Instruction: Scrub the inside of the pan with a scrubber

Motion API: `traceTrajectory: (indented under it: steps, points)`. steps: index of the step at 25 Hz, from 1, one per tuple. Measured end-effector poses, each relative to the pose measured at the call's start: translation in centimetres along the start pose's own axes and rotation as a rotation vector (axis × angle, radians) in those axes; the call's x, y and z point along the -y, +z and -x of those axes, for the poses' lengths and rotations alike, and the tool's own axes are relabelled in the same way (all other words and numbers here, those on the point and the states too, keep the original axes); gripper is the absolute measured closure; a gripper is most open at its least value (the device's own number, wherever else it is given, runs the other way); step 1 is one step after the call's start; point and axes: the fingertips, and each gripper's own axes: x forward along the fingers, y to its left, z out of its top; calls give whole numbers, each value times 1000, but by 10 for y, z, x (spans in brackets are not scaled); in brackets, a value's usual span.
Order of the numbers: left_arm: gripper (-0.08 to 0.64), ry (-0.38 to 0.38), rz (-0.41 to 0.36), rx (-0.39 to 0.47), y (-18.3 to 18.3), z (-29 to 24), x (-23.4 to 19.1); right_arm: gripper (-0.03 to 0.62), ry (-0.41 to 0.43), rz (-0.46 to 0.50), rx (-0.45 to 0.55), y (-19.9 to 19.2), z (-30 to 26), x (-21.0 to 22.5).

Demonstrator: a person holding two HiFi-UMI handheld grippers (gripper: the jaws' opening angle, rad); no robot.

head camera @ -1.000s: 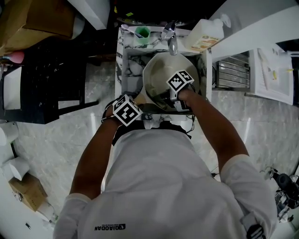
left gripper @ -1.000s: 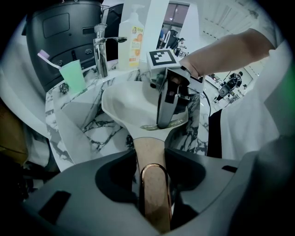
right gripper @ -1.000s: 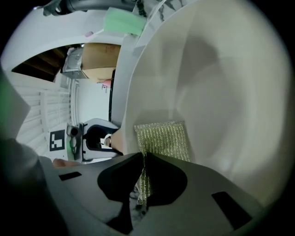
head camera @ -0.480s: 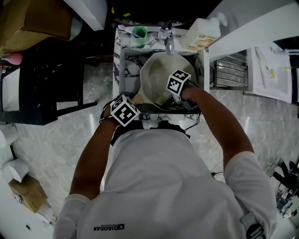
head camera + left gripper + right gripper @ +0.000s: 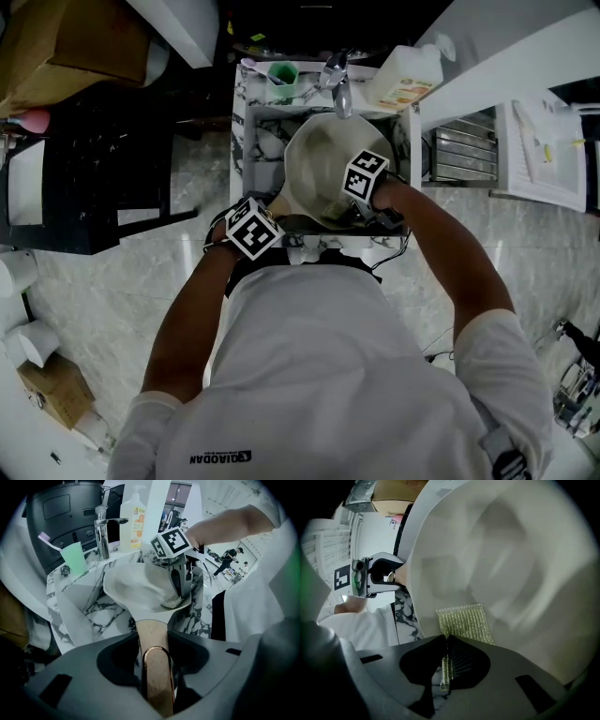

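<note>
A cream pan [image 5: 319,159] stands tilted in the marble sink [image 5: 246,141]. Its wooden handle [image 5: 153,637] with a copper end points toward me. My left gripper [image 5: 154,667] is shut on that handle, and its marker cube [image 5: 253,228] shows at the sink's near edge. My right gripper [image 5: 367,192] reaches into the pan at its near right side. It is shut on a yellow-green mesh scrubber [image 5: 464,620], which lies flat against the pan's inner wall [image 5: 506,550]. In the left gripper view the scrubber [image 5: 172,603] sits low in the pan under the right gripper [image 5: 180,581].
A chrome faucet [image 5: 339,80] overhangs the pan's far rim. A green cup [image 5: 281,72] with a toothbrush and a soap bottle [image 5: 408,75] stand on the sink's back ledge. A black stand [image 5: 84,169] is at the left, a metal rack [image 5: 464,145] at the right.
My right gripper has slid the scrubber a little nearer and to the right inside the pan. The left gripper keeps its hold on the handle and has barely moved.
</note>
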Motion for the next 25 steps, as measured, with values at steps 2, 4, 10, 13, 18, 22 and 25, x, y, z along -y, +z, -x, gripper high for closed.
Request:
traceTrajectory:
  steps: [2, 4, 10, 13, 18, 22, 25]
  points:
    - [357, 1, -1, 1, 0, 0, -1, 532, -24, 23, 31, 5, 5, 0]
    - [357, -1, 1, 1, 0, 0, 0, 532, -64, 58, 115, 17, 17, -1]
    - [357, -6, 4, -3, -1, 0, -1, 532, -411, 244, 540, 81, 100, -2]
    - [357, -9, 8, -7, -1, 0, -1, 532, -802, 485, 547, 105, 134, 8]
    - [357, -13, 15, -10, -1, 0, 0, 532, -1382, 958, 197, 134, 138, 43]
    - [357, -16, 19, -12, -1, -1, 0, 532, -1473, 1103, -9, 151, 124, 69]
    - [357, -15, 21, -12, -1, -1, -1, 532, -1461, 1118, -37, 162, 124, 83]
